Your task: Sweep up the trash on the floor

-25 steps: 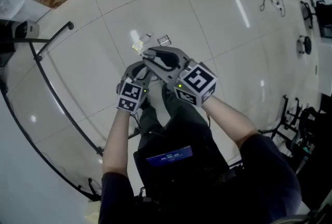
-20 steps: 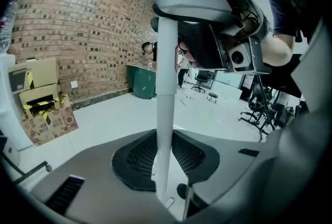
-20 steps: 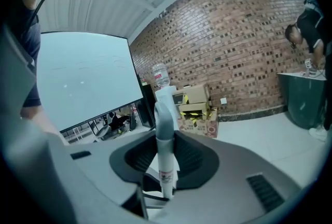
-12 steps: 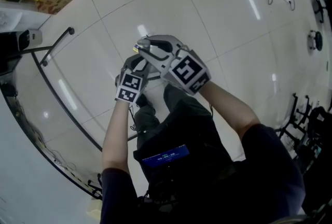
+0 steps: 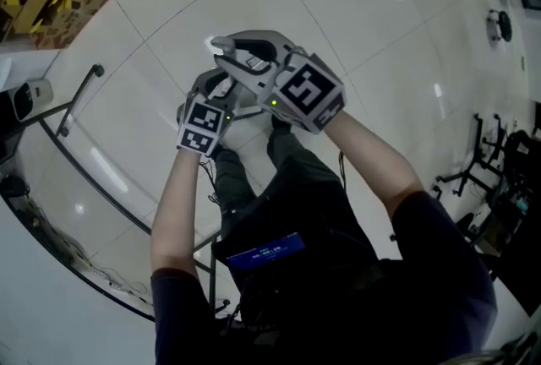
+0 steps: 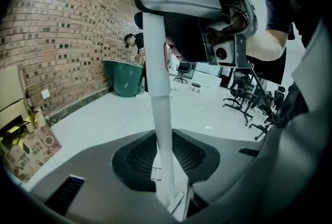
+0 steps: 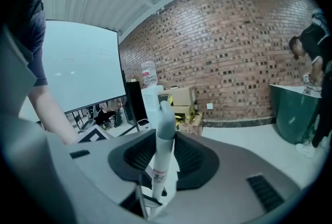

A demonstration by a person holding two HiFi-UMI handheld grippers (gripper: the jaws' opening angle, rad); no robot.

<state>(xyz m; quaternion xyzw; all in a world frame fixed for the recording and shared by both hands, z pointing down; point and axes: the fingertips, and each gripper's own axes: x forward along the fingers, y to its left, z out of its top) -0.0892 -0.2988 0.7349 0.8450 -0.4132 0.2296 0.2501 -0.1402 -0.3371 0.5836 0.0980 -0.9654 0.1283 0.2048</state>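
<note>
right gripper is pinching the white handle near its grey top end. left gripper is clamping it just below, likely for two-point leverage while sweeping. no trash is showing on the floor; probably hiding behind the grippers.

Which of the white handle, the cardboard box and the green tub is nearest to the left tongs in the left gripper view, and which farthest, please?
1. white handle: gripped between the left tongs, centre.
2. cardboard box: on the floor, lower left, beside the brick wall.
3. green tub: far along that wall, left of centre.
</note>
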